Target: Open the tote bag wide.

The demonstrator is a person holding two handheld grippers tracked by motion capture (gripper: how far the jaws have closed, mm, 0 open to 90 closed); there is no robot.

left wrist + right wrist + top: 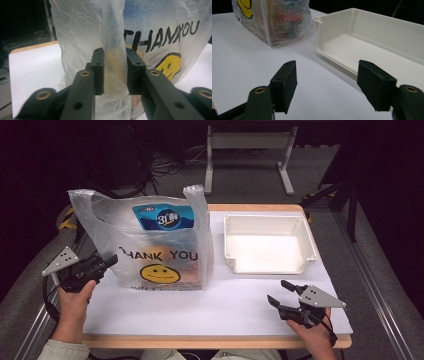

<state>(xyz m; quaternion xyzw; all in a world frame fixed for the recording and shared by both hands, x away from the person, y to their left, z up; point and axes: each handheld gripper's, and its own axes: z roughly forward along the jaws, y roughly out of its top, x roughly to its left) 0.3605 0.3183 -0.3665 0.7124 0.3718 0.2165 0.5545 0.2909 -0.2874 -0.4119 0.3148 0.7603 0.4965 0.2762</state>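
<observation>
Left gripper [107,261]: at the left edge of the high view, held in the person's left hand [75,297], pointing right at the bag's near left corner. In the left gripper view its jaws stand either side of a vertical fold of the plastic, with the pads close against it; whether they truly pinch it I cannot tell for certain, though they look to be touching.

Plastic bag [160,242]: upright in the centre-left of the high view on the white table top [220,305], translucent, printed "THANK YOU" over a yellow smiley. A blue-labelled package [164,217] shows through its upper part; the other contents are too blurred to name.

White tray [227,237]: upper right of centre, just beside the bag's right side, apart from both grippers.

Right gripper [282,292]: lower right of the high view, held in the right hand [317,337], low over the table top. Its jaws are spread wide with nothing between them; the right gripper view shows bare table in the gap, tray beyond.
</observation>
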